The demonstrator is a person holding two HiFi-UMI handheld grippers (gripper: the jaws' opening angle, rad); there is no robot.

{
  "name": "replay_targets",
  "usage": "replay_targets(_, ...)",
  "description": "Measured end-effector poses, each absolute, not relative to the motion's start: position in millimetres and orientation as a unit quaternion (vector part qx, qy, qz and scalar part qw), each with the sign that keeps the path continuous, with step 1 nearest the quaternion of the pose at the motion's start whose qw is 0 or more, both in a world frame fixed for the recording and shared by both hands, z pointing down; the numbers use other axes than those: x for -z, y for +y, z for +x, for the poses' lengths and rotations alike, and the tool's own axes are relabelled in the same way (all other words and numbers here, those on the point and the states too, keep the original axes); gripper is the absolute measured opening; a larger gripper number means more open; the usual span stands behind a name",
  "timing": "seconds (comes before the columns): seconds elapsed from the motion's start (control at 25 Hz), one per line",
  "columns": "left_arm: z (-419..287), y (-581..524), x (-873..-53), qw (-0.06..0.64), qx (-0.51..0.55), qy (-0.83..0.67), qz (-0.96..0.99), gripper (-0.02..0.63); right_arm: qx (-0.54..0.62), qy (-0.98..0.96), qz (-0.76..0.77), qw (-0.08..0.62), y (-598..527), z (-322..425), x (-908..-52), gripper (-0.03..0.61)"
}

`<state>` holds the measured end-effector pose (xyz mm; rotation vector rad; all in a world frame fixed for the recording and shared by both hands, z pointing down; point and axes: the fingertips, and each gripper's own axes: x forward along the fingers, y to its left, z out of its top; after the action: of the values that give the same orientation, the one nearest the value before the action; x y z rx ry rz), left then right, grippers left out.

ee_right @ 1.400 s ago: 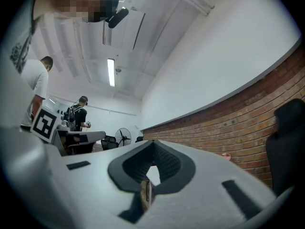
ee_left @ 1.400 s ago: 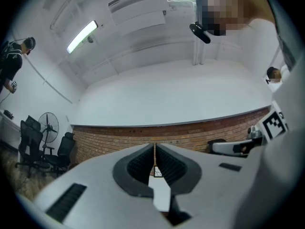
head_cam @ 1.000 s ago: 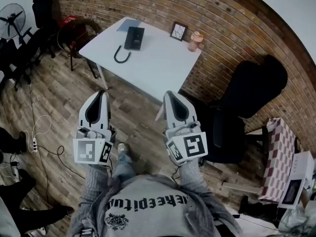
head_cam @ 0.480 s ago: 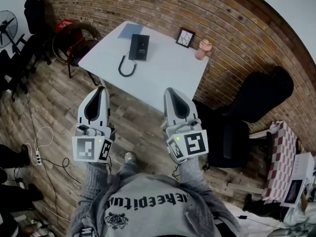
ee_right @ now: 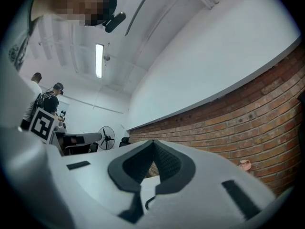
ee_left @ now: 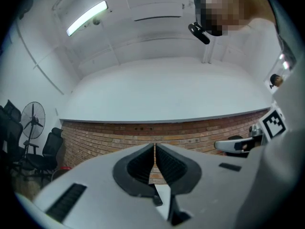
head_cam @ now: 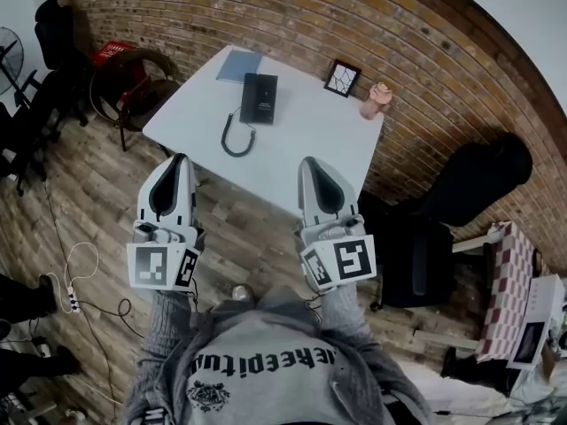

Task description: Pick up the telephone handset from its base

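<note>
The black telephone [head_cam: 258, 98] lies on the white table [head_cam: 310, 149] with its handset on the base and a coiled cord [head_cam: 237, 136] curling toward me. Both grippers are held out in front of me, short of the table's near edge and well away from the phone. My left gripper [head_cam: 180, 160] is shut and empty, its pads [ee_left: 154, 149] meeting. My right gripper [head_cam: 310, 163] is also shut and empty, with the pads [ee_right: 153, 145] together. A bit of the cord [ee_right: 147, 202] shows below the right jaws.
On the table are a blue notebook [head_cam: 240, 65], a small picture frame [head_cam: 342, 78] and a pink cup [head_cam: 376, 101]. A brick wall [head_cam: 292, 16] stands behind. A black office chair [head_cam: 416, 255] is right of the table, a brown armchair [head_cam: 133, 73] left, and cables [head_cam: 75, 273] lie on the floor.
The table and phone have drawn nearer and lower in the head view as I walk toward them. Both grippers stay shut and keep their pose.
</note>
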<state>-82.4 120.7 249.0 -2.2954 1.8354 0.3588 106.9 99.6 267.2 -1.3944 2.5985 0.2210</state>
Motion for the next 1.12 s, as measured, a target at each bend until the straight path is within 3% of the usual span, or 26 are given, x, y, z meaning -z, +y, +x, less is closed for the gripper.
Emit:
replay_targets(0.36,-85.8,69.0,-272.2,0.063,-0.119,0.603,-0.786,0.014,-0.059,0.865,-0.493,0.069,53.7,107.4,-287.1,0.003)
replay_targets(1.12,-145.2,-107.0,-253.7,0.088,-0.124,0.620,-0.769,0.014,-0.083,0.878,-0.464,0.083,-136.0,44.3,-262.5,0.003)
